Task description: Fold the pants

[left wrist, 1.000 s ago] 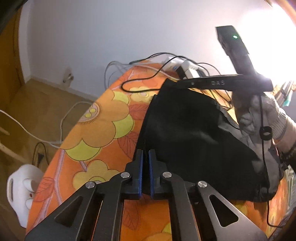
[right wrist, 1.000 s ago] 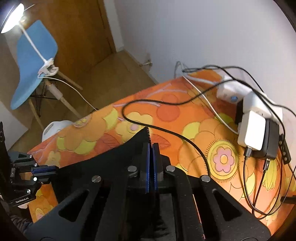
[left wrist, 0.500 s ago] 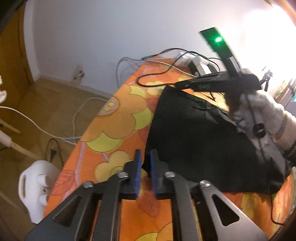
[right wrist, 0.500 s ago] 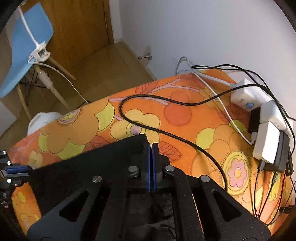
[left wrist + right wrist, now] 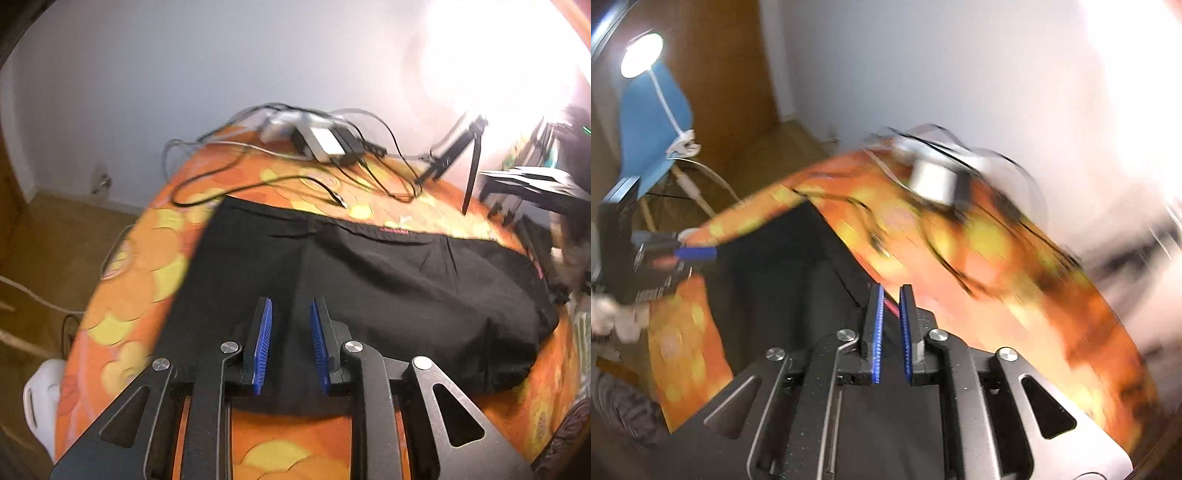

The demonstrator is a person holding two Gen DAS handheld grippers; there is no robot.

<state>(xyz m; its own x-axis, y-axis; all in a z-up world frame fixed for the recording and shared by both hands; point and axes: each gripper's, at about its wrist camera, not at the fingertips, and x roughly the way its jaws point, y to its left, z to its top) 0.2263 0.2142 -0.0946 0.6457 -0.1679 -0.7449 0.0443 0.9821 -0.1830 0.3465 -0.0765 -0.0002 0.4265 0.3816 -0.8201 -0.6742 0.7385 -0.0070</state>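
Black pants (image 5: 369, 295) lie folded and flat on a table under an orange flowered cloth (image 5: 155, 266). My left gripper (image 5: 291, 302) hovers over their near edge. Its jaws are opening, and the blue pads stand apart with only the cloth below showing in the gap. My right gripper (image 5: 892, 290) hangs above the pants (image 5: 783, 280) near their red-trimmed edge. Its jaws are also opening, with a narrow gap and nothing pinched. That view is heavily blurred. The left gripper (image 5: 696, 254) shows there at the far left, held by a gloved hand (image 5: 613, 317).
White and black chargers with tangled cables (image 5: 325, 142) crowd the table's far end. A small black tripod (image 5: 454, 151) stands at the back right. On the wooden floor are a white object (image 5: 40, 395) and a blue chair (image 5: 650, 125) with a clip lamp.
Both grippers were shut on the pants' black fabric and have let go, with their jaws now apart. The right one has swung quickly away. The left has shifted over the pants.
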